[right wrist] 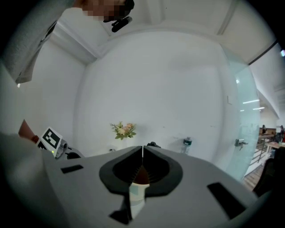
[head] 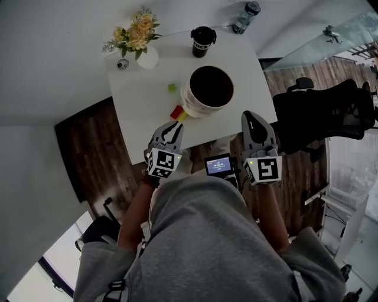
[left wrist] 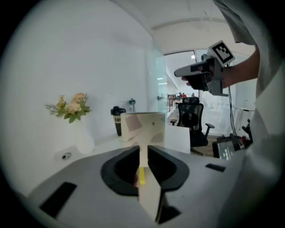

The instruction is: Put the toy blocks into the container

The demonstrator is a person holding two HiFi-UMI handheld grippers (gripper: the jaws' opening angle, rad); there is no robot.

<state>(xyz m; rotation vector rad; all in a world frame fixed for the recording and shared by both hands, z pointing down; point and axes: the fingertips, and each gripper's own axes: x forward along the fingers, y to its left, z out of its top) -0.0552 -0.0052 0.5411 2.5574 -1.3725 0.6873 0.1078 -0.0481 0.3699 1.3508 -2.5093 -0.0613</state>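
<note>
A white container (head: 211, 88) with a dark inside stands on the white table (head: 144, 100). A red and yellow block (head: 178, 113) lies against its near left side, at the table's front edge. A green block (head: 172, 88) sits further back, left of the container. My left gripper (head: 176, 124) points at the red and yellow block, its jaws a narrow gap apart. In the left gripper view the block (left wrist: 141, 176) shows through the gap of the left gripper (left wrist: 143, 149), with the container (left wrist: 142, 127) behind. My right gripper (head: 250, 115) hovers off the table's near right edge, shut and empty, also in its own view (right wrist: 142, 149).
A vase of flowers (head: 142, 44), a black cup (head: 202, 41) and a water bottle (head: 246, 16) stand at the table's back. A black office chair (head: 325, 115) is to the right. A small screen device (head: 220, 165) hangs at the person's waist.
</note>
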